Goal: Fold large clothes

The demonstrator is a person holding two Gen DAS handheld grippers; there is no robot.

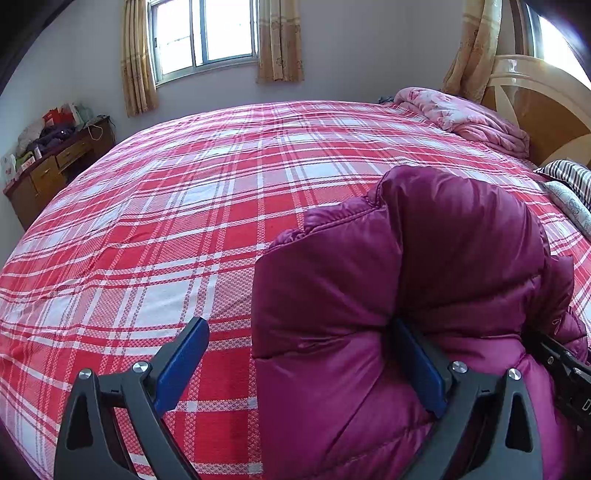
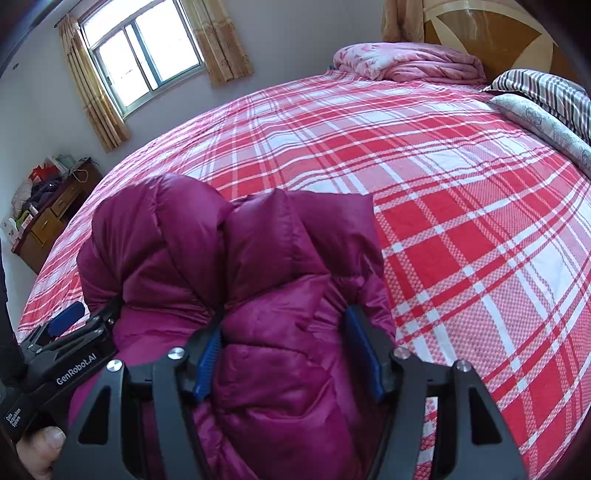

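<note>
A magenta puffer jacket (image 1: pixel 424 266) lies bunched on the red plaid bed sheet (image 1: pixel 166 229), near the front edge. My left gripper (image 1: pixel 299 325) is open. Its left blue pad (image 1: pixel 181 365) hangs free over the sheet, and its right finger (image 1: pixel 417 369) is tucked into a crease of the jacket. In the right wrist view, my right gripper (image 2: pixel 286 314) is shut on a thick fold of the jacket (image 2: pixel 258 258), with both blue pads sunk into the padding. The left gripper (image 2: pixel 88 314) shows at that view's left edge, against the jacket's side.
A folded pink quilt (image 1: pixel 461 114) and a striped pillow (image 2: pixel 546 92) lie by the wooden headboard (image 1: pixel 535 110). A cluttered wooden desk (image 1: pixel 48 162) stands against the far wall under a curtained window (image 1: pixel 203 33). A thumb (image 2: pixel 40 446) shows at the lower left.
</note>
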